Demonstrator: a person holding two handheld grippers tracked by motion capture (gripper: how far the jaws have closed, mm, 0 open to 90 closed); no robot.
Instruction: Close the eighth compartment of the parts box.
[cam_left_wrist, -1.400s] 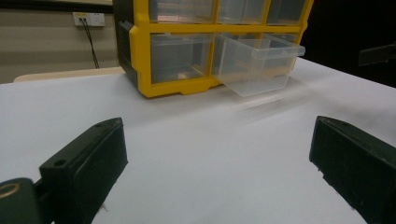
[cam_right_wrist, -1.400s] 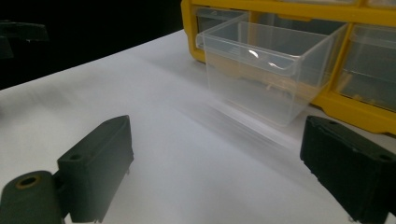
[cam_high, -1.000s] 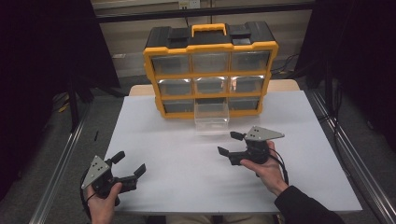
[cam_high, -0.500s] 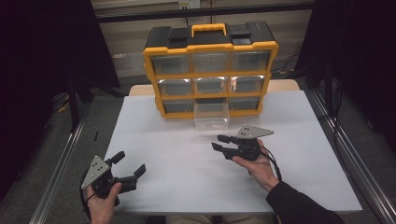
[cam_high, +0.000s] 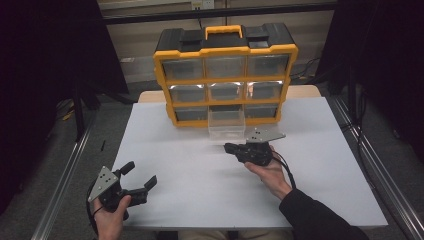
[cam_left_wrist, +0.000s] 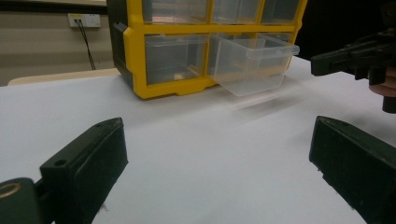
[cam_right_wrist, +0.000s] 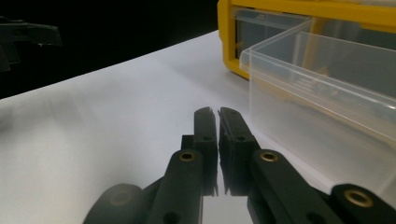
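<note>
The right gripper (cam_high: 231, 148) is sitting low over the white tabletop (cam_high: 200, 175) with its fingers (cam_right_wrist: 205, 128) having just been closing, now clenched together on nothing, pointing toward nine o'clock. The clear drawer (cam_high: 226, 123) is standing just beside it at eleven o'clock, pulled out of the bottom middle slot of the yellow organizer (cam_high: 226, 75). Down at seven o'clock, near the front edge, the left gripper (cam_high: 141, 176) is resting with its fingers (cam_left_wrist: 88, 163) released wide apart and empty.

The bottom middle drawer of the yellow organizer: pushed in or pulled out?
Pulled out: the clear drawer juts forward from the yellow organizer over the table.
</note>
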